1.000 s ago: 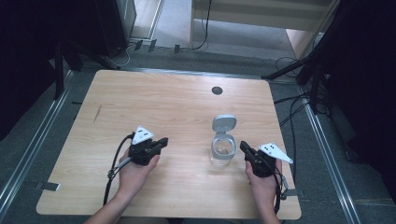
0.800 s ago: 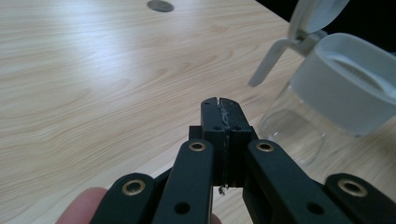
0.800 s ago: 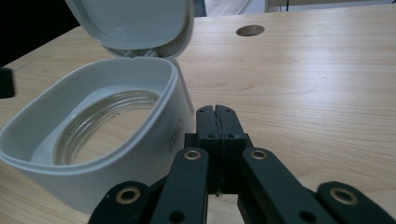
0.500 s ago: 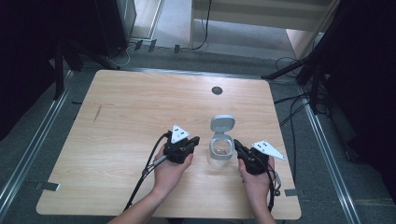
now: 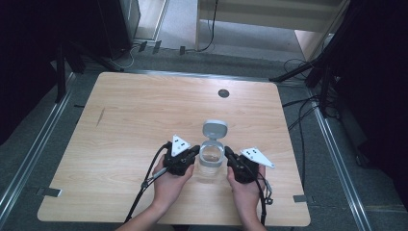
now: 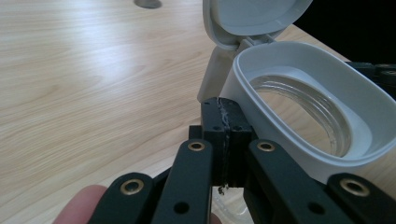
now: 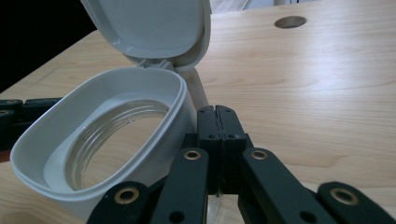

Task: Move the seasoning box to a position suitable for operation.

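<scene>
So there's a clear jar with a grey flip lid standing open, near the front edge of the wooden table. The left gripper sits just beside the jar's left side, the right gripper just beside its right. Both have their jaws pressed together on nothing, tips right against the grey collar.

Counter: light wood, round hole nr far edge. Floor: grey carpet w/ metal rails both sides. Cables at right. Dark surrounds; pale wood furniture behind.
</scene>
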`<state>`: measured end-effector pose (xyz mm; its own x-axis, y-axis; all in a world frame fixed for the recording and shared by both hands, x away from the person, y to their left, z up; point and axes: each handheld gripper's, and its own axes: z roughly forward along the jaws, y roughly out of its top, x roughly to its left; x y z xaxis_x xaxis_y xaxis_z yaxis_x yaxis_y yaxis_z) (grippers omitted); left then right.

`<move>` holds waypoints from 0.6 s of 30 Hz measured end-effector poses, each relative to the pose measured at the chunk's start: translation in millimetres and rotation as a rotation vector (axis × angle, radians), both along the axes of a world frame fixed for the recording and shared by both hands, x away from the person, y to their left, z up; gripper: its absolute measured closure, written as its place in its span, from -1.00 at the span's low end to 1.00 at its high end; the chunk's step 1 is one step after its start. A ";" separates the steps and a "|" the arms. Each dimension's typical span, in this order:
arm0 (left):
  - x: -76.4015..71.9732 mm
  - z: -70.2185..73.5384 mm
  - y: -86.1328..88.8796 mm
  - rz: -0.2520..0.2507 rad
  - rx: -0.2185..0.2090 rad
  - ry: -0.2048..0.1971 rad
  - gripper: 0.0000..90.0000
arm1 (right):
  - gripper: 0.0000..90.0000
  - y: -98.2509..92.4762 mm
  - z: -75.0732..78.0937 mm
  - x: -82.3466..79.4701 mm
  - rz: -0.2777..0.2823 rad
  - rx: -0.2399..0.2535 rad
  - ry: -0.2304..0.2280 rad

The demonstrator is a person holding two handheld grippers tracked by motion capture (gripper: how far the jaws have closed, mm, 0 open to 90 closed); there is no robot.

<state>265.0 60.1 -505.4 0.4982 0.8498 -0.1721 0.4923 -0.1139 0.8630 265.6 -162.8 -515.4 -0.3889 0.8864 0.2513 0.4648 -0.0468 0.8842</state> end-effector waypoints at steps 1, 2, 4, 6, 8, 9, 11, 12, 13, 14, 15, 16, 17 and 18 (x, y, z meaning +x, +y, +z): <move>0.0 0.0 0.0 0.000 0.000 0.000 1.00 | 1.00 3.6 -0.3 -0.3 0.001 0.004 0.002; -1.9 -0.9 4.2 0.008 0.006 -0.003 1.00 | 1.00 3.6 -0.3 -0.3 0.001 0.004 0.002; -4.8 -2.5 13.7 0.025 -0.004 0.002 1.00 | 1.00 13.8 -0.9 -1.2 0.010 -0.001 -0.002; -8.0 -2.8 22.3 0.045 -0.004 -0.002 1.00 | 1.00 23.8 -1.5 -2.5 0.015 -0.007 -0.003; -14.8 -4.4 35.0 0.069 -0.007 -0.011 1.00 | 1.00 37.8 -2.5 -3.1 0.029 -0.009 0.001; -14.8 -4.4 35.0 0.069 -0.007 -0.011 0.99 | 1.00 37.8 -2.5 -3.1 0.029 -0.009 0.001; -18.4 -6.4 43.2 0.085 -0.010 -0.025 0.90 | 1.00 48.0 -2.8 -1.7 0.059 -0.005 0.006; -19.7 -8.2 53.8 0.081 -0.030 -0.030 0.85 | 1.00 51.0 -2.7 -1.4 0.065 -0.008 0.009; -19.7 -8.2 53.8 0.081 -0.030 -0.030 0.74 | 1.00 51.0 -2.7 -1.4 0.065 -0.008 0.009; -20.3 -9.0 60.1 0.075 -0.038 -0.046 0.74 | 1.00 53.6 -2.6 -0.7 0.074 -0.013 0.007; -22.0 -9.7 71.9 0.072 -0.046 -0.084 0.38 | 1.00 55.8 -1.4 1.0 0.088 -0.022 -0.002; -22.0 -9.7 71.9 0.072 -0.046 -0.084 0.21 | 1.00 55.8 -1.4 1.0 0.088 -0.022 -0.002; -23.0 -11.1 90.4 0.087 -0.044 -0.084 -0.04 | 1.00 54.1 0.9 3.7 0.088 -0.020 -0.004; -23.0 -11.1 90.4 0.087 -0.044 -0.084 -0.22 | 1.00 54.1 0.9 3.7 0.088 -0.020 -0.004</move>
